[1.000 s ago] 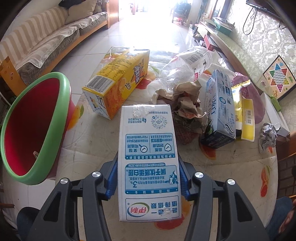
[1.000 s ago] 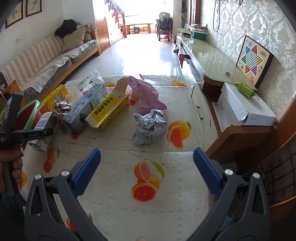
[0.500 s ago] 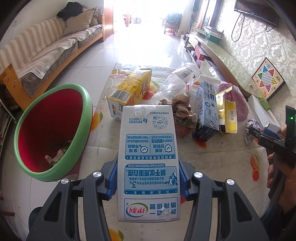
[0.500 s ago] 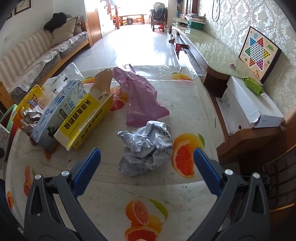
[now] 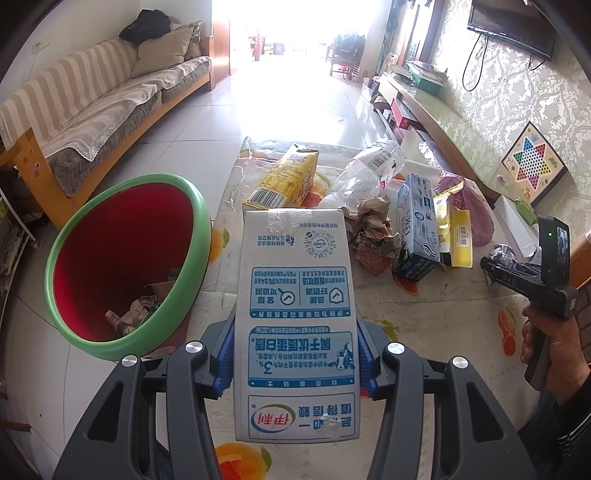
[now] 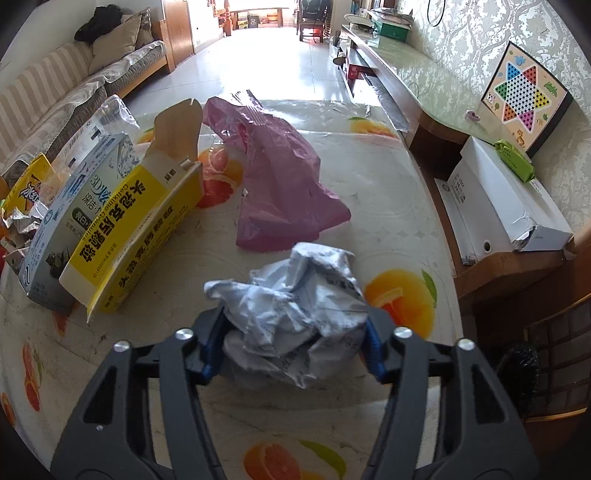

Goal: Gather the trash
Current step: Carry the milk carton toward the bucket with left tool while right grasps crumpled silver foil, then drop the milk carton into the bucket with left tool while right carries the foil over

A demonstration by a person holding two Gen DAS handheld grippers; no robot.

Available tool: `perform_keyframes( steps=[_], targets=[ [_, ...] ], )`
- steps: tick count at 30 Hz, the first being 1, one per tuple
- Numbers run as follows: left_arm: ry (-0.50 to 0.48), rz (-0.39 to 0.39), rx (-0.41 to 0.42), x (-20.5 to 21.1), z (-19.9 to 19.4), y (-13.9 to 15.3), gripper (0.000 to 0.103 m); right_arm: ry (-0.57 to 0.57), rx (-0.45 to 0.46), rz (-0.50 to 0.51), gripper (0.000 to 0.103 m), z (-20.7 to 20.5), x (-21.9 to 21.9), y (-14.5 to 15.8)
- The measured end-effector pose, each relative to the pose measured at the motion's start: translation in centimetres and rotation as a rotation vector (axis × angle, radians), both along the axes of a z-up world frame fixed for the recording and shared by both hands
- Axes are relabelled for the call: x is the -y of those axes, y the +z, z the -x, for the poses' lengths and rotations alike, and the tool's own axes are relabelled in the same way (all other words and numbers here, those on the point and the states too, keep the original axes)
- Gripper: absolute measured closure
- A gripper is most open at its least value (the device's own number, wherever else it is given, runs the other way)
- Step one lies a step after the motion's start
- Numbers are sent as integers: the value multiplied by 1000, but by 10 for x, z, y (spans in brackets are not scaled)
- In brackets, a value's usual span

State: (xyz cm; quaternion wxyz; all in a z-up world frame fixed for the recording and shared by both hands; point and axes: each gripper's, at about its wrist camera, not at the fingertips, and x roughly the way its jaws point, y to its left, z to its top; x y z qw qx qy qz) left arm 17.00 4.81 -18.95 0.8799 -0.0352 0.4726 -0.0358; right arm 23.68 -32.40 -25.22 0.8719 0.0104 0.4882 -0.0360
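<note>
Long living room w/ pale glossy floor tiles, washed out by strong daylight from the far end. Striped sofa on a wood frame runs along the left wall, w/ beige cushions & a dark garment on top. Right wall has pale patterned wallpaper; a low glass-topped cabinet runs beneath it. Wall-mounted TV w/ hanging cables. Chinese checkers board leans on the wall above a white box.
</note>
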Motion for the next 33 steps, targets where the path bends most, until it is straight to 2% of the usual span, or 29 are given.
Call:
perform_keyframes(
  steps=[6,18,26,33],
  targets=[
    [-9,12,21,-4,3,5,54,8,28,4,50,18,-5,19],
    [19,17,84,-30,4,24,54,100,164,11,50,67,-36,95],
    [90,-6,126,-77,0,41,54,218,220,-16,50,74,-98,128],
    [154,-35,134,-126,-7,43,54,323,231,-44,50,62,-160,136]
  ],
)
